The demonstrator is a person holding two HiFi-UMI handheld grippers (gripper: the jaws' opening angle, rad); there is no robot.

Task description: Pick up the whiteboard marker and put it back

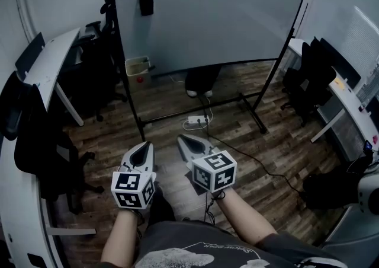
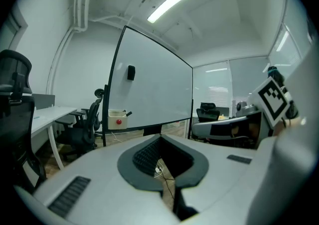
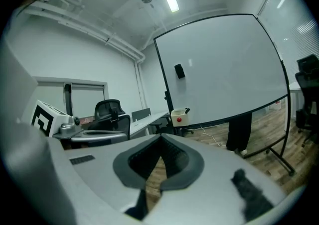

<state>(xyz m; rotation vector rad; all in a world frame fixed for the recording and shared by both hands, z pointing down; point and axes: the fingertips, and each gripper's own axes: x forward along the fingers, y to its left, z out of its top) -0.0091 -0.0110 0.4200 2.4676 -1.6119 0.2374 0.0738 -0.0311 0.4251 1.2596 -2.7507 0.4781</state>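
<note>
At the left edge of the head view stands a white desk (image 1: 53, 59), well clear of the work. Next to the right, a small beige box (image 1: 137, 66) with a red dot hangs at the lower left corner of the whiteboard (image 1: 207, 12). A dark stub that I take for the whiteboard marker (image 3: 187, 111) pokes up from the box. My left gripper (image 1: 143, 146) is held low over the wood floor, well apart from the box, with its jaws closed tip to tip and nothing between the pads. My right gripper (image 1: 182, 140) sits just beside it, also pressed together and empty, and both are aimed toward the board. A black eraser (image 1: 145, 3) clings high on the board's face. Finding: the marker appears to rest in its holder and neither gripper carries anything. This arrangement fits an approach before the marker is lifted, and equally a withdrawal once it is back in the box; the pictures do not settle which. Any reach to the box would need the jaws parted and a line clear of the stand's post.
</note>
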